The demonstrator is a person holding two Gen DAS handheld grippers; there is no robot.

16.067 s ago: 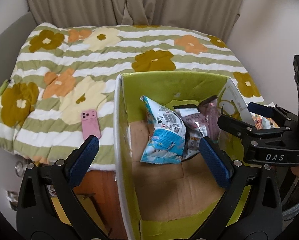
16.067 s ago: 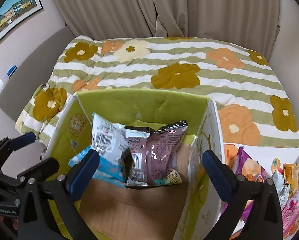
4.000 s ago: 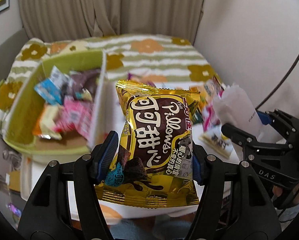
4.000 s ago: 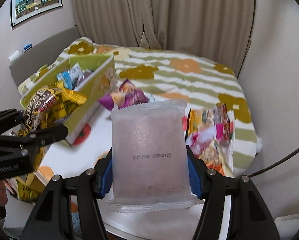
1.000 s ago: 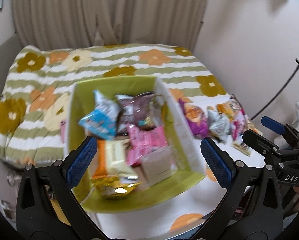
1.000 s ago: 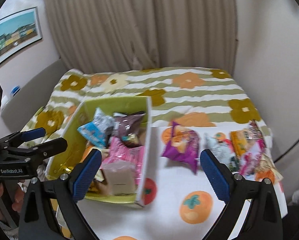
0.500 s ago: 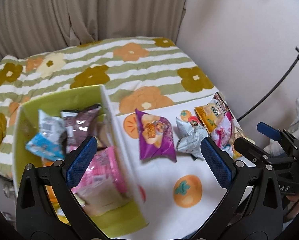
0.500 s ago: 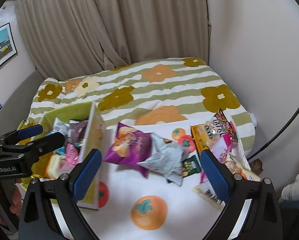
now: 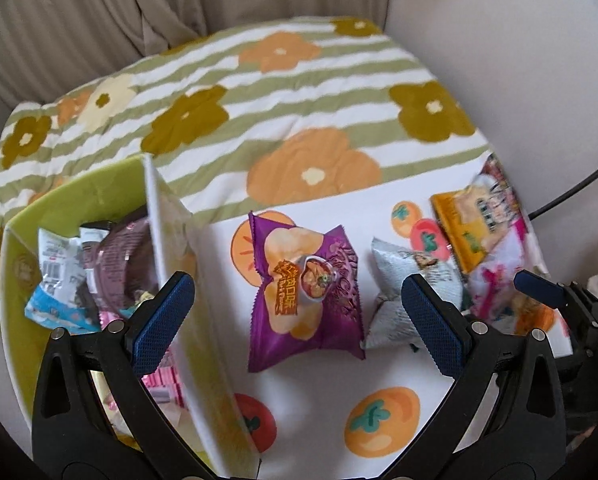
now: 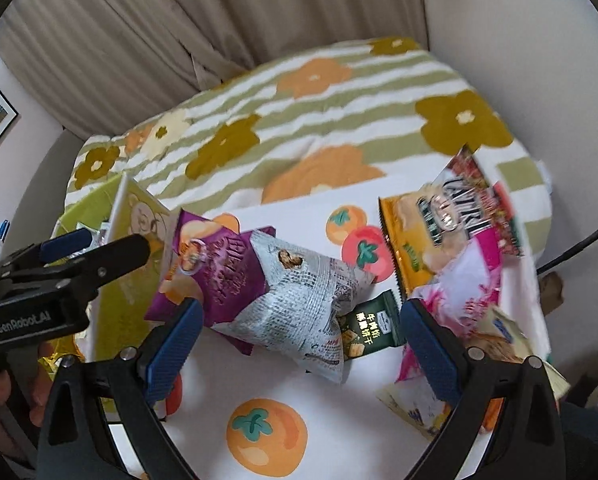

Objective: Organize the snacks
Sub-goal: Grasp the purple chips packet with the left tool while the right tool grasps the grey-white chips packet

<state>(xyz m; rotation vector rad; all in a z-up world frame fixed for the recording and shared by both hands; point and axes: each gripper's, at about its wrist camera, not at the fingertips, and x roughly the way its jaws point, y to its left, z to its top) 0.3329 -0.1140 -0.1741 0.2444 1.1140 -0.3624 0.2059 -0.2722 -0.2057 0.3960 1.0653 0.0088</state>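
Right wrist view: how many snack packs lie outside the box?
7 visible: purple bag and newsprint bag overlapping near the box, green packet beside them, orange bag, red bag, pink bag and cream pack piled at right. That pile may hide more.

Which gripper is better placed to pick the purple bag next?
Left. The open left gripper frames the purple bag directly; the right gripper centres on the newsprint-patterned bag.

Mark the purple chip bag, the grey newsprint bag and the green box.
purple chip bag (image 9: 305, 288), left wrist view, centre of its front panel
grey newsprint bag (image 10: 299, 300), right wrist view, middle of its printed face
green box (image 9: 95, 188), left wrist view, inner back wall
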